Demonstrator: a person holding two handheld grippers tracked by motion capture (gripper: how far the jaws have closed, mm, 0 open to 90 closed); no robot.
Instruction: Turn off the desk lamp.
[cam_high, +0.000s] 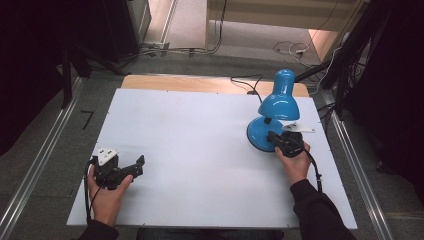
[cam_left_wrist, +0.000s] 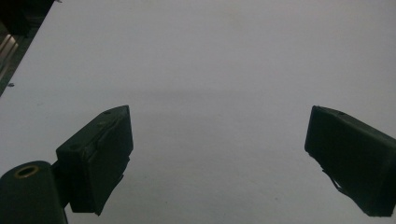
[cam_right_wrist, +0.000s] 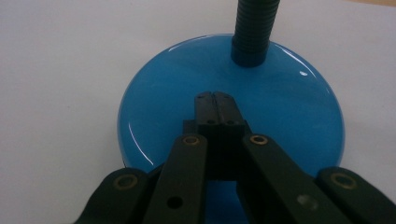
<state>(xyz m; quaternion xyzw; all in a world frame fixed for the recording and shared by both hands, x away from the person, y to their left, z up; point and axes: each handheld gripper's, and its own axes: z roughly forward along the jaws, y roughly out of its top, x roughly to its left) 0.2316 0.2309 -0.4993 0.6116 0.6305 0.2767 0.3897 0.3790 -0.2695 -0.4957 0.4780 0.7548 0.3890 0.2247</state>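
White tabletop (cam_high: 200, 150) amid grey floor (cam_high: 45, 145)

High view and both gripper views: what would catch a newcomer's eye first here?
The glossy blue desk lamp with a round base stands at the right of the white table board. The right gripper has its jaws closed together over the lamp's base, near the ribbed neck. The left gripper rests at the left with jaws wide apart above bare board.

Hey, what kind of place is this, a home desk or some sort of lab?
Probably a lab or recording workspace: a bare white table on a concrete floor, metal rails alongside, loose cables behind, and one blue desk lamp.
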